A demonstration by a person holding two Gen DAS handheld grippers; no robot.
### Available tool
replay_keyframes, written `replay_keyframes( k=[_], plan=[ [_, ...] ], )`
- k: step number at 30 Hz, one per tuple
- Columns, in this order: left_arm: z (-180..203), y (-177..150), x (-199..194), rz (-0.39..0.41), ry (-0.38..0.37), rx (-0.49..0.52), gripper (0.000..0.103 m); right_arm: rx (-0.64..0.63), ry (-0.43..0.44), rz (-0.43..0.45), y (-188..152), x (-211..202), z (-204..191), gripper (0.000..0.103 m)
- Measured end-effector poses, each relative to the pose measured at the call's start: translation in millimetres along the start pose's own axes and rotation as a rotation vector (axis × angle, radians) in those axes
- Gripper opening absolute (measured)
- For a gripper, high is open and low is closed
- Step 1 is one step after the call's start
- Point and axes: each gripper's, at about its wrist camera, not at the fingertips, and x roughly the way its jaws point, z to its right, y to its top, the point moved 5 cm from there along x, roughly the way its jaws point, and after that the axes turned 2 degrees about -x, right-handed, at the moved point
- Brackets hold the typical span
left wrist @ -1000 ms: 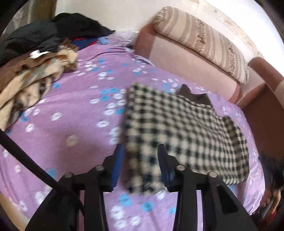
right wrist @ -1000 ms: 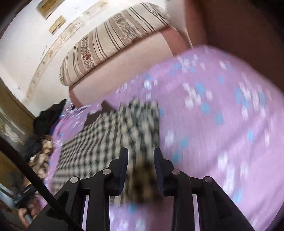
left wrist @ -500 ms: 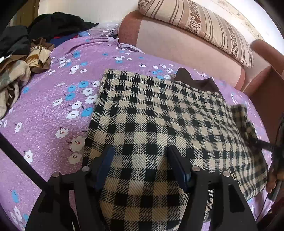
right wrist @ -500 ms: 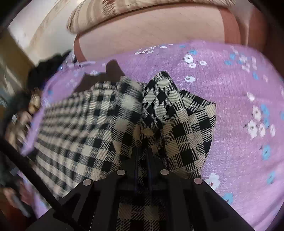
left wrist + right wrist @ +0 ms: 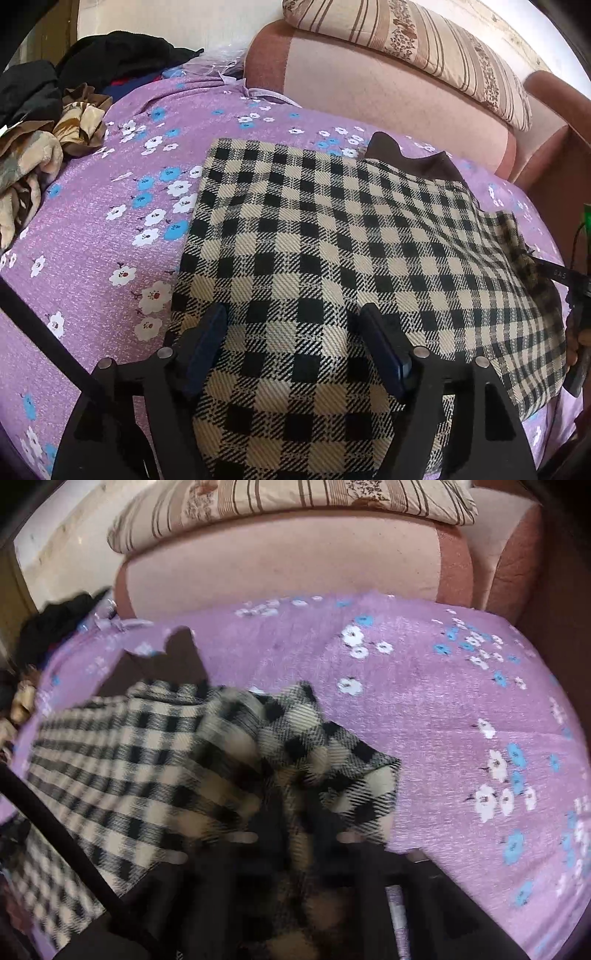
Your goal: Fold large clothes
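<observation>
A black-and-cream checked garment (image 5: 325, 240) with a dark brown collar lies folded on the purple flowered bedspread (image 5: 103, 229). My left gripper (image 5: 295, 328) is open, its blue-padded fingers (image 5: 207, 339) straddling the garment's near edge, cloth bulging between them. In the right wrist view the same garment (image 5: 140, 760) is bunched and lifted at its right corner. My right gripper (image 5: 295, 812) is shut on that corner; the view is blurred. The right gripper also shows at the far right of the left wrist view (image 5: 565, 277), holding the cloth.
A pink-brown sofa back (image 5: 388, 92) with a striped cushion (image 5: 436, 48) runs behind the bedspread. A pile of dark and brown clothes (image 5: 44, 122) sits at the far left. The bedspread extends to the right of the garment (image 5: 461, 720).
Both grippers moved in onto the garment from a distance. The right gripper shut on its right corner and has lifted and bunched it. The left gripper opened wider over the near edge.
</observation>
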Motion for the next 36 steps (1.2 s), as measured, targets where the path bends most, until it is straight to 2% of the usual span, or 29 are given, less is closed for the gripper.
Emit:
replay_keyframes(
  k=[3, 7, 9, 13, 14, 16, 19, 21, 24, 26, 27, 29, 31, 33, 34, 36],
  plan=[
    [-1, 0, 1, -0.005, -0.004, -0.01, 0.076, 0.074, -0.011, 0.042, 6, -12, 15, 0.005],
    [0, 0, 2, -0.007, -0.006, -0.01, 0.076, 0.199, -0.105, 0.098, 12, -30, 52, 0.005],
    [0, -1, 2, -0.005, -0.002, -0.009, 0.076, 0.225, -0.142, 0.092, 10, -31, 60, 0.005],
    [0, -1, 2, -0.003, 0.001, -0.011, 0.078, 0.255, -0.171, 0.051, 6, -27, 66, 0.005],
    [0, -2, 3, -0.005, 0.001, -0.013, 0.078, 0.267, -0.174, 0.057, 6, -29, 68, 0.009],
    [-1, -2, 3, -0.007, 0.0, -0.019, 0.079, 0.294, -0.163, 0.109, 11, -42, 69, 0.009],
    [-2, -1, 3, -0.007, 0.001, -0.018, 0.081, 0.288, -0.093, 0.193, 13, -63, 59, 0.013],
    [-1, -2, 3, -0.005, 0.006, -0.012, 0.082, 0.266, -0.009, 0.202, 15, -66, 43, 0.013],
    [0, -2, 4, -0.004, 0.012, -0.004, 0.085, 0.239, 0.199, 0.12, 8, -53, 14, 0.013],
    [0, -2, 4, -0.01, 0.012, -0.007, 0.088, 0.239, 0.232, 0.058, 0, -41, 10, 0.016],
    [-1, -2, 5, -0.014, 0.009, -0.011, 0.089, 0.234, 0.21, 0.025, -3, -32, 14, 0.016],
    [-2, -3, 6, -0.022, 0.006, -0.016, 0.092, 0.262, 0.07, -0.021, -9, -19, 36, 0.016],
    [-2, -3, 7, -0.022, 0.006, -0.019, 0.093, 0.359, -0.004, 0.008, -12, -20, 69, 0.012],
    [-3, -4, 7, -0.018, 0.013, -0.018, 0.095, 0.414, -0.115, 0.034, -14, -33, 89, 0.027],
    [-3, -4, 8, -0.016, 0.014, -0.016, 0.097, 0.417, -0.144, 0.056, -15, -40, 94, 0.027],
    [-2, -5, 9, -0.013, 0.011, -0.009, 0.099, 0.423, -0.107, 0.095, -18, -56, 94, 0.027]
  ],
)
